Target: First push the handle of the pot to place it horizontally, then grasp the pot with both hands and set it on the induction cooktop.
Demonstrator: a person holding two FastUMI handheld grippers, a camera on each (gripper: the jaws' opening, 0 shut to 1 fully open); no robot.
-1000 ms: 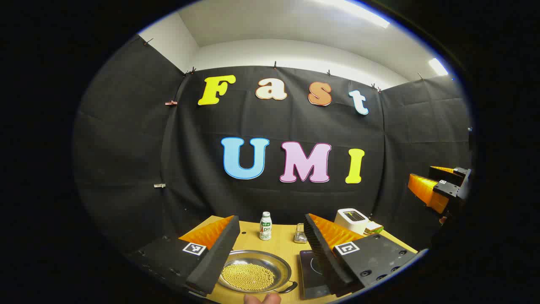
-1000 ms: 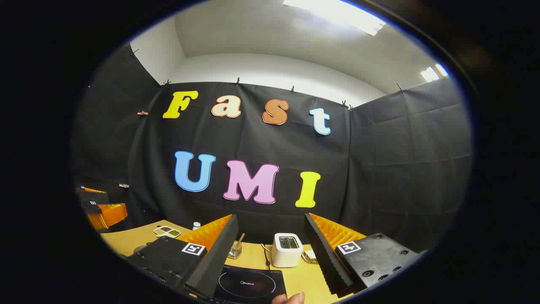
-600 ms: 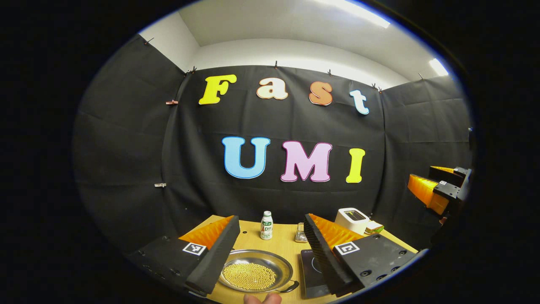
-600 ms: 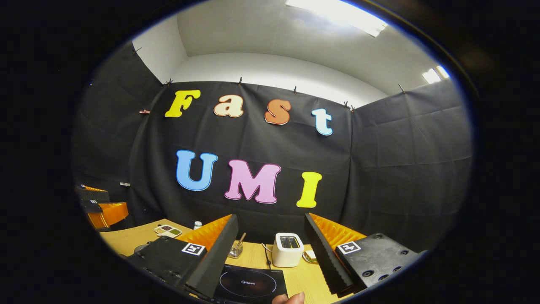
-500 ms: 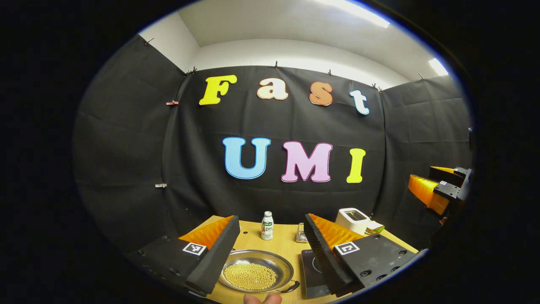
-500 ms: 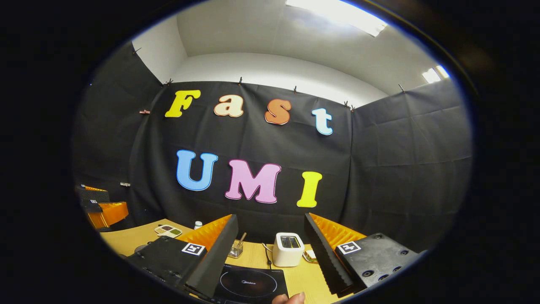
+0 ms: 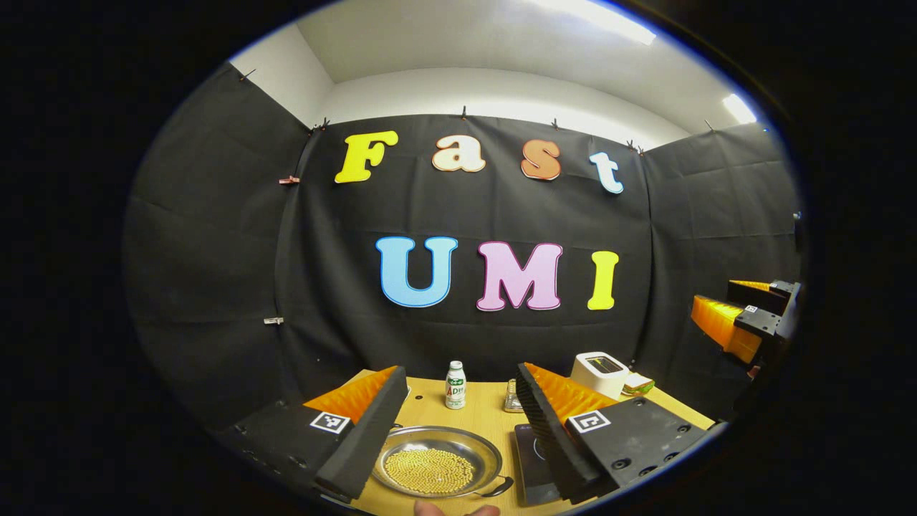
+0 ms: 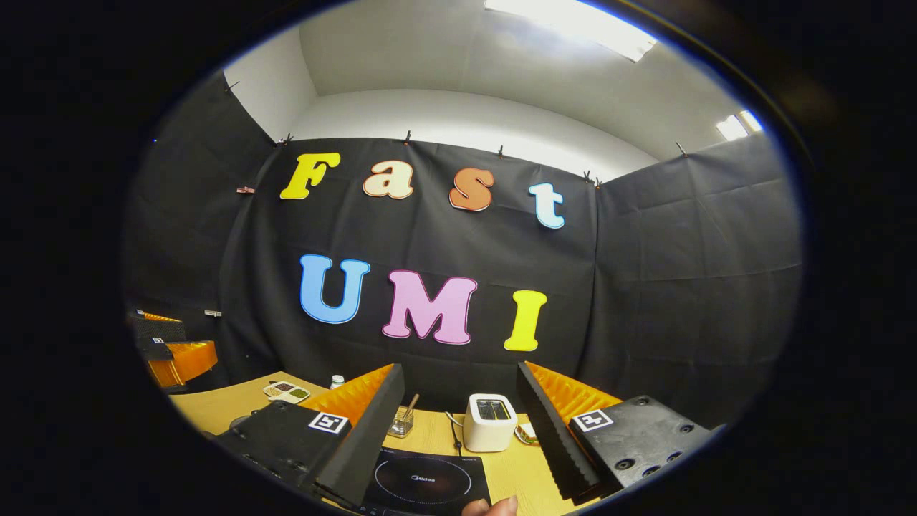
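Resting on the pale wooden table [image 7: 430,408], the shallow round steel pot [image 7: 438,469] holds a bed of small golden beads, its dark loop handle [image 7: 498,489] angled toward the flat black glass induction cooktop [image 8: 428,486] just beside it. The left gripper [image 7: 458,430] hovers above the pot, ridged fingers spread apart and empty. The right gripper [image 8: 458,430], likewise parted, hangs over the cooktop, before a rounded white toaster [image 8: 490,423].

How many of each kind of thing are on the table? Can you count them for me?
Pot of small yellow beads: 1
Induction cooktop: 1
Toaster: 1
Small bottle: 1
Glass jar with a stick: 1
Divided snack dish: 1
Total: 6
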